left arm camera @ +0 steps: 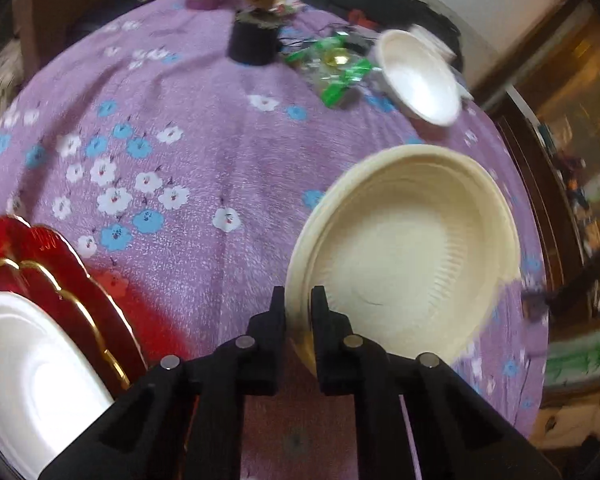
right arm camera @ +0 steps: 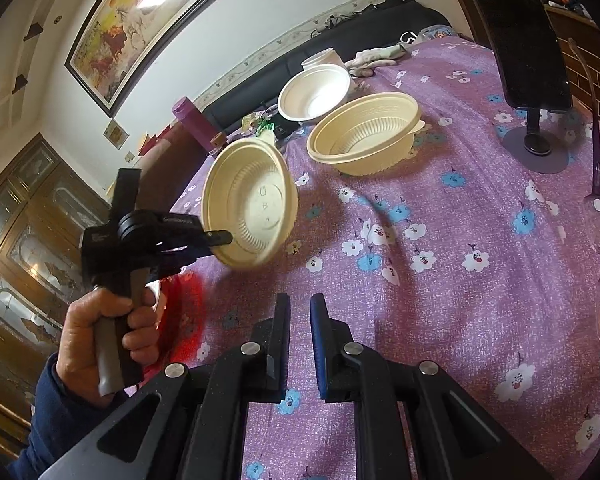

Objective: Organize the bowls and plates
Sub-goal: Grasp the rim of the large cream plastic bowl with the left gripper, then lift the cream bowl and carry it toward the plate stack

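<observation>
One cream ribbed bowl [left arm camera: 404, 256], tilted, pinched by left hand-held gripper [left arm camera: 298, 300].

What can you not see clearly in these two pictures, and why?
- Left wrist view: the red plate and the white plate on it are cut off by the picture edge.
- Left wrist view: the green wrappers are blurred.
- Right wrist view: the cup behind the white bowl is partly hidden.
- Right wrist view: the marks inside the held cream bowl are too small to read.
</observation>
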The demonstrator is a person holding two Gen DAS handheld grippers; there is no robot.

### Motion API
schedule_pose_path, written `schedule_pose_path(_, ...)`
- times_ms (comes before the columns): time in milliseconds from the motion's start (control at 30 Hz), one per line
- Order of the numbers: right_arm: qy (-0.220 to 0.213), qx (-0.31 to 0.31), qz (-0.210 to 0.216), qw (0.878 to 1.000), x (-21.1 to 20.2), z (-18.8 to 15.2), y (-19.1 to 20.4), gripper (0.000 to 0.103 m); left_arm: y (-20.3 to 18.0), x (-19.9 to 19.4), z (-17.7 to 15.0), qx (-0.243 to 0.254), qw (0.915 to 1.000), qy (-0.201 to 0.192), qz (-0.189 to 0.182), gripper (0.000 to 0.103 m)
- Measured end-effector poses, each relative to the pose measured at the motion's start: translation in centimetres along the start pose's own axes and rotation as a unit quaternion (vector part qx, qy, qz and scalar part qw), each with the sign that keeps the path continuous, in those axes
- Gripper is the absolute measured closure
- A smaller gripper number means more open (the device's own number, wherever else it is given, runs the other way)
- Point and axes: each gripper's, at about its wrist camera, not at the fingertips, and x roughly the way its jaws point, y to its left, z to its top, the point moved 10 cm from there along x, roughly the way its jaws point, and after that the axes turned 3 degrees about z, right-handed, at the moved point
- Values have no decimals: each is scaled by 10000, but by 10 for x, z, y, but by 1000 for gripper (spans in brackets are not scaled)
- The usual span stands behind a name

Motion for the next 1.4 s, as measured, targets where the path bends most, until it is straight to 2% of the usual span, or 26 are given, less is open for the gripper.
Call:
schedule_pose_path(167, -72, 87, -10, 9999, -6, 5, -7, 92, -13, -26, -15, 773, 9968, -112, 158, 92)
schedule_pose_path(367, 5, 246, 19, 9997, -3, 8, -12, 92, -29, -28, -31, 1489, 9878, -158, 421, 92)
schedule_pose_path(467, 204, 246, 117, 9994, 7, 13, -7, 91, -30, -20, -25, 1487, 9872, -192, 551, 92)
schedule_pose_path(633, 303, 211, -142, 9992, 27, 34, -15, 91, -28, -7, -20, 1505, 9852, -263, 782, 88)
schedule_pose_path(767, 497, 380, -221, 9978, 48, 35, -28, 90, -25, -3, -21, 1544, 9836, -363, 858, 87)
schedule_pose_path(900, 634, 535, -8, 9966, 66, 32, -28, 91, -24, -3, -24, 1545, 9826, -463, 927, 84)
schedule_pose_path(1133, 531, 509, -210, 9971, 70, 38, -25, 90, -23, 0, -24, 1568, 9812, -562, 971, 81)
schedule_pose_path(1200, 419, 452, -273, 9977, 63, 42, -25, 91, -24, -1, -23, 1563, 9814, -577, 958, 81)
schedule_pose_path(1267, 195, 500, -158, 9984, 55, 47, -22, 90, -23, -3, -22, 1552, 9812, -612, 971, 81)
schedule_pose_path(1300, 124, 536, -81, 9985, 53, 50, -21, 88, -23, -2, -23, 1552, 9812, -614, 970, 81)
schedule_pose_path(1367, 124, 506, -107, 9986, 55, 52, -19, 71, -23, -1, -23, 1532, 9816, -601, 966, 81)
schedule_pose_path(1400, 167, 487, -124, 9986, 58, 52, -18, 59, -23, -1, -23, 1526, 9817, -597, 967, 81)
